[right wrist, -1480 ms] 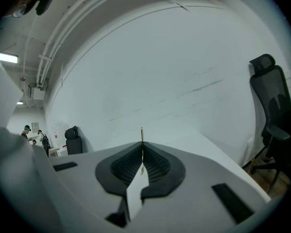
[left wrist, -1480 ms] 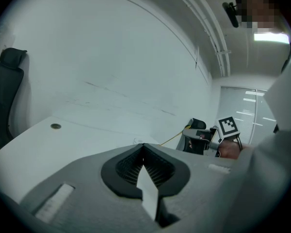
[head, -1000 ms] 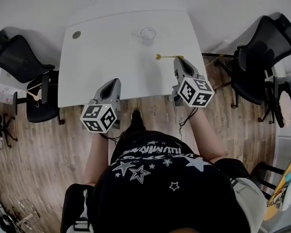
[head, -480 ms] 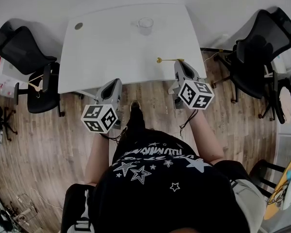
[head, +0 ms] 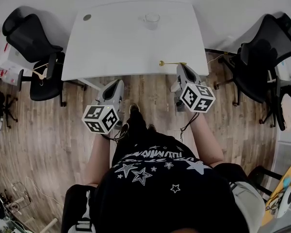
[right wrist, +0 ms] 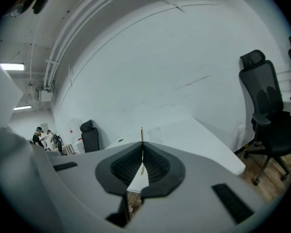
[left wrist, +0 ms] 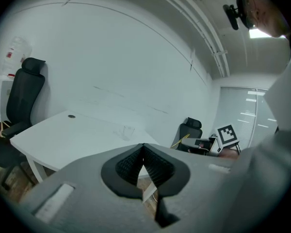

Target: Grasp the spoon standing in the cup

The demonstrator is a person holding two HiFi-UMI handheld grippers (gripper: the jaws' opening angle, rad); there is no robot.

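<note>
One spoon [head: 170,62]: thin gold, likely light, stiff, slick | your right gripper [head: 181,65] clamps its handle end, well away from the cup [head: 151,19] | left gripper [head: 117,82] closed, empty | hold firmly; it could swivel.

White table [head: 116,42], clear cup [head: 151,19], gold spoon [head: 170,63], left gripper [head: 117,84] and right gripper [head: 181,67] both grey with black ribbed pads [left wrist: 128,168] and black-and-white square-marker cubes, black office chairs [head: 31,38], brown wood-plank floor [head: 63,130], black shirt [head: 160,178] with white stars and lettering.
</note>
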